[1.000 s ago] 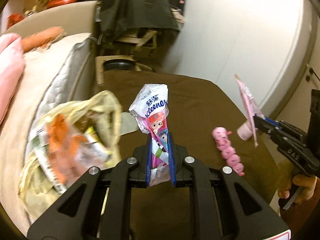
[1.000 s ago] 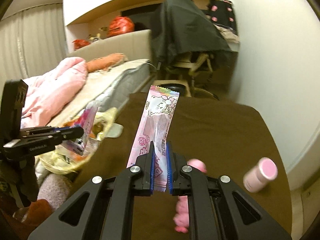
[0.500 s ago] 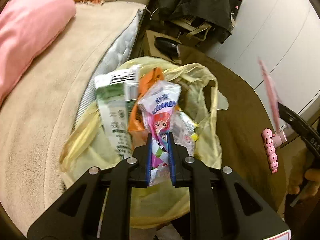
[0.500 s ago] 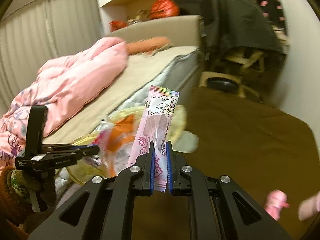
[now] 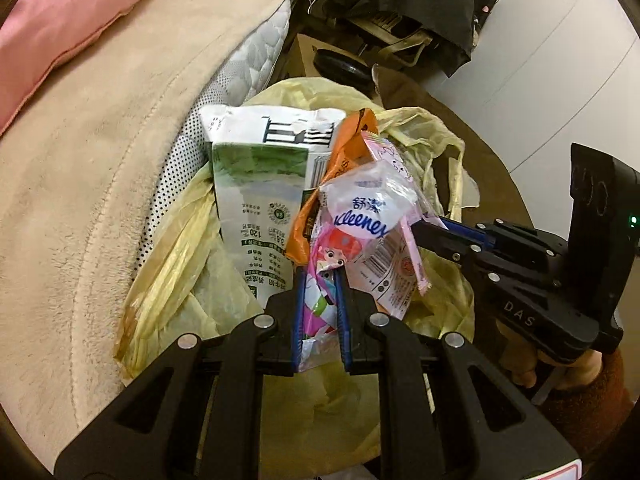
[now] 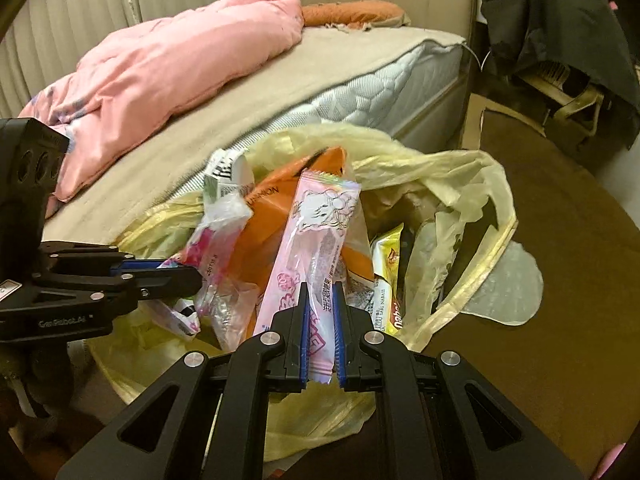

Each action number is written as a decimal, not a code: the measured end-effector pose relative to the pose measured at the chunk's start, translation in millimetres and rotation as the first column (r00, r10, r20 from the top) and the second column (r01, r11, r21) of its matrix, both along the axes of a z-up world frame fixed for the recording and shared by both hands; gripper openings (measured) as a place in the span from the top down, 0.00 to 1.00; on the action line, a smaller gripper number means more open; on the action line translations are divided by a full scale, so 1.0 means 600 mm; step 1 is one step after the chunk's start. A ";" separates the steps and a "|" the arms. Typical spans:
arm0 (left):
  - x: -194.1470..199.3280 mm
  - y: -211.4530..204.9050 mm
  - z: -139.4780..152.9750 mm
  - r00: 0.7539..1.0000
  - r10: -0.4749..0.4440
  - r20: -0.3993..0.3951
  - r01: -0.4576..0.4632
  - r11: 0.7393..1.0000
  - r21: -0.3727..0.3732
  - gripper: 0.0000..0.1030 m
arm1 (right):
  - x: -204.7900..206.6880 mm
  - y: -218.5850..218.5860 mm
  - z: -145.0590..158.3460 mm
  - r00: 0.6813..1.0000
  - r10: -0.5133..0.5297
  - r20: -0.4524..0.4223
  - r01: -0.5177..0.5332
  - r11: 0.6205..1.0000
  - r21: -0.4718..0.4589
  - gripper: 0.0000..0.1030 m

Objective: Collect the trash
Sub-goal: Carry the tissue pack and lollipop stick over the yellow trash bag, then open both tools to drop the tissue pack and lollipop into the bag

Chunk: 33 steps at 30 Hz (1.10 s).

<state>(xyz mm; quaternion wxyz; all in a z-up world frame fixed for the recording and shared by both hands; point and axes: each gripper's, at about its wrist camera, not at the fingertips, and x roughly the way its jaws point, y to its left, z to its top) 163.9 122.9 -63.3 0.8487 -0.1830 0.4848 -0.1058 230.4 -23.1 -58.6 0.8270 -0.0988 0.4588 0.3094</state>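
Landmark: the yellow trash bag point(image 5: 168, 280), open-mouthed, sitting on a brown table point(image 6: 580, 280) with the bed point(image 5: 100, 140) just beside it.

Left gripper point(image 5: 319, 280): jaws clamped on a Kleenex tissue wrapper point(image 5: 360, 216), crumpled clear plastic with a cartoon print. Wrapper stands over the bag's open mouth.

Right gripper point(image 6: 321, 292): jaws closed on a long pink candy wrapper point(image 6: 316, 240), pinched near its lower end, upper end tilted up over the bag's mouth. In the left wrist view this gripper reaches in from the right of the bag.

Inside the bag: a green and white milk carton point(image 5: 256, 200) toward the bed side, an orange packet point(image 6: 272, 216) in the middle, a yellow snack wrapper point(image 6: 386, 256) on the table side.

Just beyond the bag's table-side rim: a clear plastic piece point(image 6: 508, 280) flat on the table.

On the bed: a pink quilt point(image 6: 160, 64), well apart from the bag.
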 end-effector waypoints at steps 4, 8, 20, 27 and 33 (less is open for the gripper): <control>0.003 0.003 -0.001 1.000 0.011 -0.001 -0.011 1.000 -0.005 0.87 | 0.004 -0.001 -0.009 1.000 0.004 -0.025 -0.004 1.000 -0.004 0.90; 0.006 -0.001 0.000 1.000 0.013 -0.007 -0.013 1.000 0.020 0.87 | 0.003 -0.001 -0.006 1.000 0.013 -0.011 -0.013 1.000 -0.018 0.90; -0.015 0.026 0.013 0.998 0.059 0.017 -0.059 0.998 -0.023 0.71 | 0.009 -0.010 -0.013 0.999 -0.018 -0.040 0.018 1.000 -0.015 0.83; -0.033 0.046 0.048 0.994 0.093 0.060 -0.090 0.995 -0.045 0.57 | -0.006 -0.011 0.006 0.999 -0.039 0.013 0.039 0.998 -0.040 0.67; -0.065 0.049 0.081 0.986 0.123 0.113 -0.127 0.991 0.030 0.53 | -0.036 -0.017 0.046 0.992 -0.075 0.105 0.080 0.996 -0.044 0.51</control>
